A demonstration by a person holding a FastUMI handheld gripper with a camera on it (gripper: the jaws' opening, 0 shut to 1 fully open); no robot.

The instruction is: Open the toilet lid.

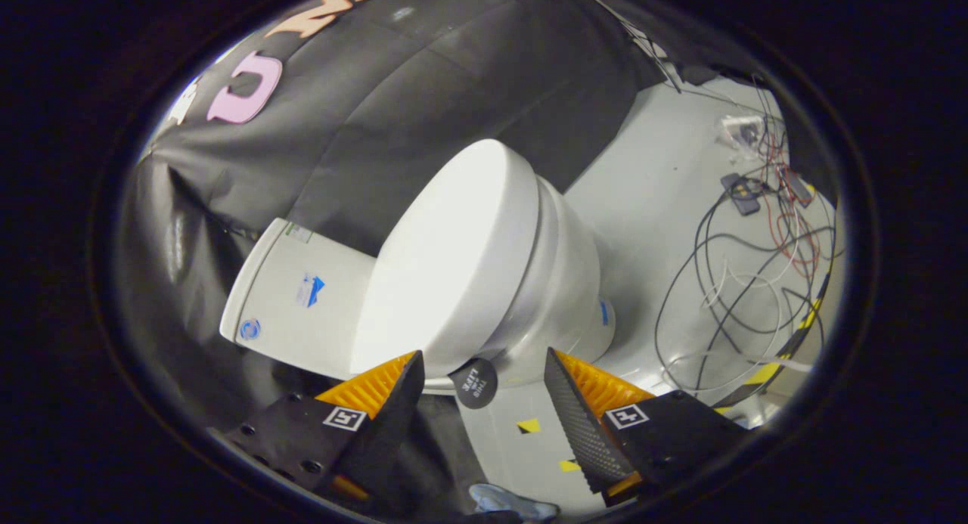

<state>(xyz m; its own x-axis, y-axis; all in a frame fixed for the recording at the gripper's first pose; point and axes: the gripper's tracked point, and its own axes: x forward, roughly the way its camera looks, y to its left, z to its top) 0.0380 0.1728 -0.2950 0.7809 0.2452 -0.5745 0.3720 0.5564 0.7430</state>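
Claw was spread wide with nothing in it, fingers either side of a small black round tag sticking off the toilet lid. Lid sat just ahead, running off toward 12 o'clock, looking shut on the bowl, tank at 10 o'clock. Cables sprawled on the floor around 2. My guess: stiff smooth plastic, light but slippery, so hook under the near rim or pinch that tag. Whole thing was rolled sideways and tipped down at the toilet.
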